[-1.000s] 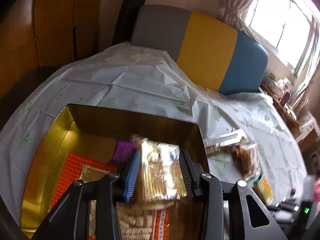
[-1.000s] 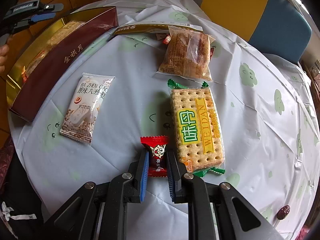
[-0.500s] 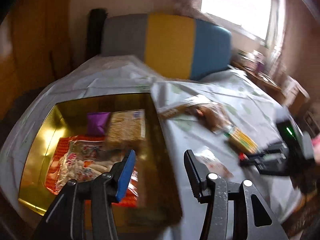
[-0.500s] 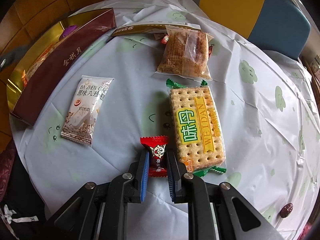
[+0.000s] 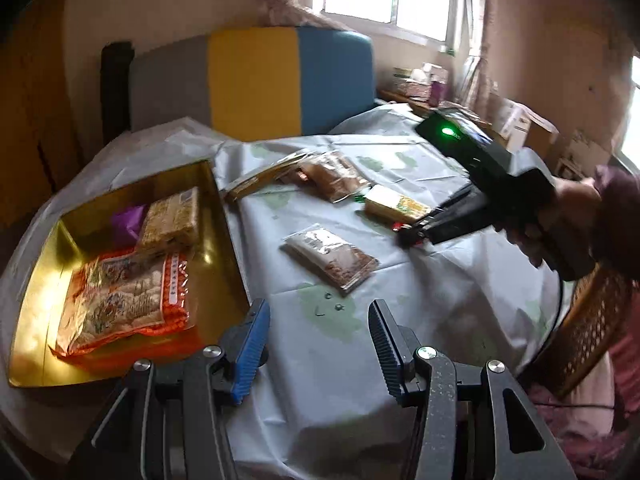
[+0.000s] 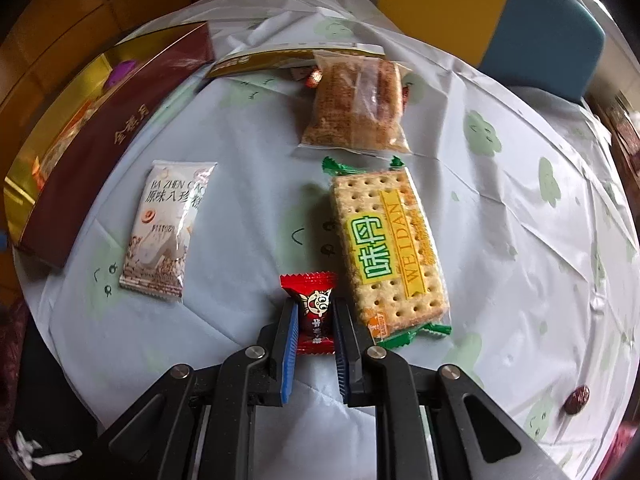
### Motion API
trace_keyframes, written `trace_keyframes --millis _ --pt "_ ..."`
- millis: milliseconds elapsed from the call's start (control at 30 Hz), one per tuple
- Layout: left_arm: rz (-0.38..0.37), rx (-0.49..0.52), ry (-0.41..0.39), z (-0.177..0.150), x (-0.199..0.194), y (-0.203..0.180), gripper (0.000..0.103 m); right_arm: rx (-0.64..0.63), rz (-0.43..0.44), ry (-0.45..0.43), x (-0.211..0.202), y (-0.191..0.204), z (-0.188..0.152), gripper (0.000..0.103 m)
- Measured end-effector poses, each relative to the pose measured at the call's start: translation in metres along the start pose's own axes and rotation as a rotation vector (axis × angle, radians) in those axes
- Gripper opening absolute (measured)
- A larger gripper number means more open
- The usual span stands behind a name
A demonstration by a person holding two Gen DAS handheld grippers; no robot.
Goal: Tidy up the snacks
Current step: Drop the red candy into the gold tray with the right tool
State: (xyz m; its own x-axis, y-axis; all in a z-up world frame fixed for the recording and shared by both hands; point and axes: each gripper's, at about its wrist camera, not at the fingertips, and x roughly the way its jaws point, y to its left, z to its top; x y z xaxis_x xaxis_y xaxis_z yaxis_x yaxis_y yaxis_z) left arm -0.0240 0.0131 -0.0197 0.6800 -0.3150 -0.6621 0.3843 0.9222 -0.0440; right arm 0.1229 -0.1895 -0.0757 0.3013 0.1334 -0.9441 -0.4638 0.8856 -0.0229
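My right gripper (image 6: pixel 315 308) points down at the table, shut on a small red candy (image 6: pixel 310 284). Next to it lies a Weidan cracker pack (image 6: pixel 388 248), with a clear bag of brown biscuits (image 6: pixel 356 108) and a long gold packet (image 6: pixel 280 60) farther back. A white packet (image 6: pixel 164 228) lies to the left. My left gripper (image 5: pixel 316 312) hangs open and empty over the tablecloth, just right of the gold box (image 5: pixel 224 240). Inside the box are an orange packet (image 5: pixel 120 300), a cracker pack (image 5: pixel 172 216) and a purple packet (image 5: pixel 126 220). The white packet (image 5: pixel 332 252) lies beyond my left fingers.
A person's hand (image 5: pixel 560 208) holds the right gripper at the right of the left wrist view. A grey, yellow and blue chair back (image 5: pixel 256 80) stands behind the table. A wicker chair (image 5: pixel 588 320) is at the right edge. A small dark red fruit (image 6: pixel 576 400) lies near the table's rim.
My left gripper let go of the cracker pack inside the box, opened, and swung right out over the tablecloth. The right gripper kept still on the candy.
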Motion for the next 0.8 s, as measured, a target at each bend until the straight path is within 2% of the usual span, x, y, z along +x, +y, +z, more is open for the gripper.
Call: trace_keyframes --millis 133,267,400,533,700,800 --pt "-0.038 0.01 -0.005 -0.007 -0.002 -0.003 0.052 0.055 -0.011 -0.013 -0.007 -0.001 0.003 0.015" --pt "-0.051 0.007 0.002 -0.011 0.0 -0.003 0.052 0.066 0.029 -0.081 -0.035 0.008 0.013 0.015" --pt "-0.059 0.008 0.013 -0.016 0.004 -0.005 0.052 0.045 0.166 -0.146 -0.062 0.032 0.031 0.015" --pt "-0.059 0.004 0.016 -0.018 0.005 -0.005 0.052 -0.049 0.334 -0.19 -0.084 0.078 0.055 0.015" --pt "-0.054 -0.008 0.022 -0.02 0.008 0.0 0.052 -0.174 0.459 -0.185 -0.091 0.137 0.072 0.015" --pt "-0.052 -0.019 0.027 -0.021 0.01 0.002 0.052 -0.202 0.484 -0.167 -0.084 0.157 0.08 0.022"
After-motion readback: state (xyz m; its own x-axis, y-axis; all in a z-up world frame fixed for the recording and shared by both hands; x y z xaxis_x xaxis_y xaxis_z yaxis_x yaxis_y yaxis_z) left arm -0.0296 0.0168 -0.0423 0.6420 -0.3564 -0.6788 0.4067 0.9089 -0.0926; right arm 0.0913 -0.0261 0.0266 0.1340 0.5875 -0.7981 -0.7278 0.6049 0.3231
